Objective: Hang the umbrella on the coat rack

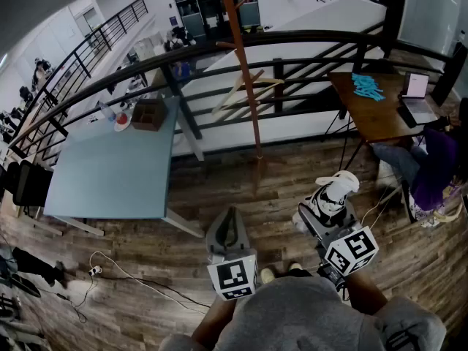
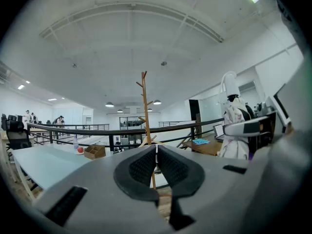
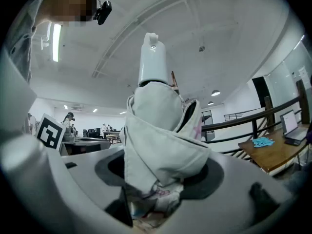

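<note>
Right hand-held gripper (image 3: 161, 182), held level, grasps the folded white umbrella (image 3: 157, 123) by its lower part. The jaws stand wide around the bunched fabric, and the white capped end points up. Left hand-held gripper (image 2: 156, 165) is clenched on nothing, its dark pads pressed together. The wooden coat rack (image 1: 245, 72) stands ahead of both grippers on the plank floor (image 1: 241, 196), against the black railing (image 1: 307, 41) and well apart from the umbrella. A light-blue table (image 1: 110, 174) lies to the left, and a brown table (image 1: 373, 115) to the right.
</note>
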`<state>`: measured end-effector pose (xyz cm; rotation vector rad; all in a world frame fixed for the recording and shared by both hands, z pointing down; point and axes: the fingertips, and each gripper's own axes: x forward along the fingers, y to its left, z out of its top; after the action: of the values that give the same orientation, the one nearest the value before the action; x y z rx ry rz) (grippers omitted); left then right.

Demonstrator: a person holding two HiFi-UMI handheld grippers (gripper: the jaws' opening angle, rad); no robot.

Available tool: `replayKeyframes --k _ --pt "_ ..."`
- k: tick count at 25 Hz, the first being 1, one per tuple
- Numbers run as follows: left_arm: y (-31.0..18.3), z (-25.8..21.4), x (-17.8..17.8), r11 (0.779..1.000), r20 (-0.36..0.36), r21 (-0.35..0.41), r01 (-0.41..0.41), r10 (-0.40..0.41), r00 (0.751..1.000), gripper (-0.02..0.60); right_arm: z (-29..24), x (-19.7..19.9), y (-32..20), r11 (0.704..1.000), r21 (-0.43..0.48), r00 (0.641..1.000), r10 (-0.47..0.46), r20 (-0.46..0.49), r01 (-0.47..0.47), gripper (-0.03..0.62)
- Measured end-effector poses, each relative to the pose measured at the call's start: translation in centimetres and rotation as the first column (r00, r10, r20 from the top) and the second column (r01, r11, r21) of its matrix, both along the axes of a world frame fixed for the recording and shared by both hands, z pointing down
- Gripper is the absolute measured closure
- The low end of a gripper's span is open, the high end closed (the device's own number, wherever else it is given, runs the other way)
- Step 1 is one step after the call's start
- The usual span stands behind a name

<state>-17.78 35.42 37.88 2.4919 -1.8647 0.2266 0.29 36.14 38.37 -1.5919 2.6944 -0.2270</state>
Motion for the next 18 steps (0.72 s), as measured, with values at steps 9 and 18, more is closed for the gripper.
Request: replayKeyframes --k 9,18 --pt "-0.2 0.2 0.0 1.0 -0.001 -0.014 -0.004 0.004 1.0 0.558 -0.5 -0.2 -0.2 1.0 0.025 1.0 0.003 -0.016 -0.003 0.299" --pt "-1.2 0.5 -0.2 1.0 0.015 -0.018 -0.012 0.012 1.0 0.557 -0.9 0.3 -0.7 0.999 0.031 0.999 0.033 -0.023 -0.032 0.299"
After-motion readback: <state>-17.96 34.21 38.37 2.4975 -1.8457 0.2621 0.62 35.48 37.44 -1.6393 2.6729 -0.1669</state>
